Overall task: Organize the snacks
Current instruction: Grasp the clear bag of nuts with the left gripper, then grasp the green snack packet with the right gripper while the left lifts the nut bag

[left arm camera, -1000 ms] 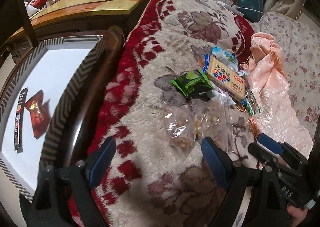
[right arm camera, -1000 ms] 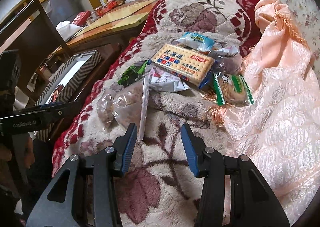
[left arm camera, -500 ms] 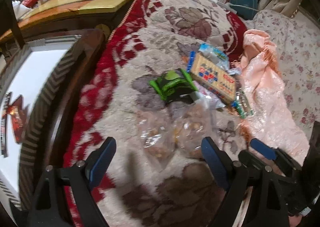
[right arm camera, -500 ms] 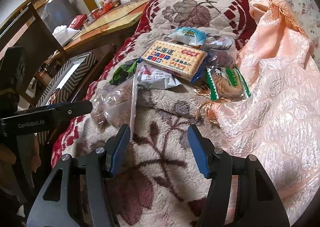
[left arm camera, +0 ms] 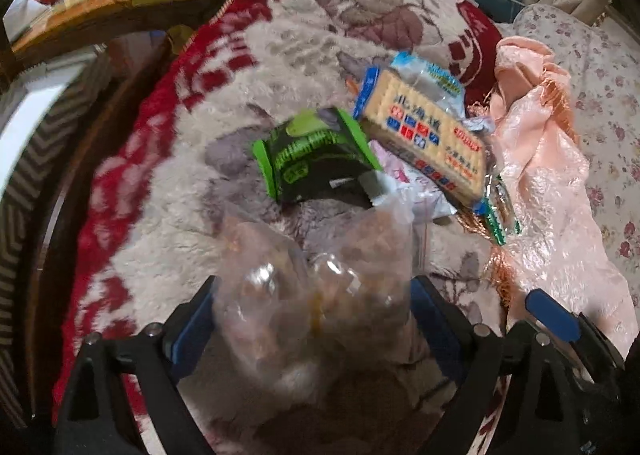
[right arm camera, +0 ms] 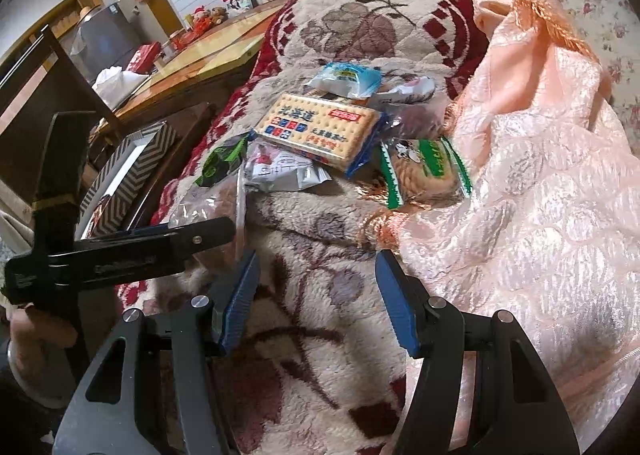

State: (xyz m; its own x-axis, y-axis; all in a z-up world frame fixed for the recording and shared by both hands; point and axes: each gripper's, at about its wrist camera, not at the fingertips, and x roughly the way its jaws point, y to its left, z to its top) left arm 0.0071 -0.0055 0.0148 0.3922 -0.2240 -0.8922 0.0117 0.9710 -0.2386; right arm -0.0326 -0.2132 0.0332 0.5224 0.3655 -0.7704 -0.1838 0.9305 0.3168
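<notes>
Clear plastic filled my left gripper (left arm camera: pixel 312 319): its blue fingers stood spread on either side of the bag of nuts (left arm camera: pixel 316 287), not yet closed on it, as far as the blurred left view showed. I judged the tidying barely begun. The snacks lay in one loose heap on the blanket (right arm camera: pixel 320 335), all just beyond the bag: the green packet (left arm camera: pixel 316 159), the cracker box (right arm camera: pixel 320 127) lying across a silver pouch (right arm camera: pixel 280 171), a blue packet (right arm camera: pixel 346 79) behind the box, and the biscuit pack (right arm camera: pixel 424 171) beside the box, against the pink quilt (right arm camera: pixel 540 195). Nothing looked sorted, so every item was left to do.

My right gripper (right arm camera: pixel 316 295) hovered spread and empty over bare blanket, near the bag. Only the right view showed the silver pouch and biscuit pack plainly, and the left tool reaching in from the side. Only the left view showed the bag sitting between the fingers.
</notes>
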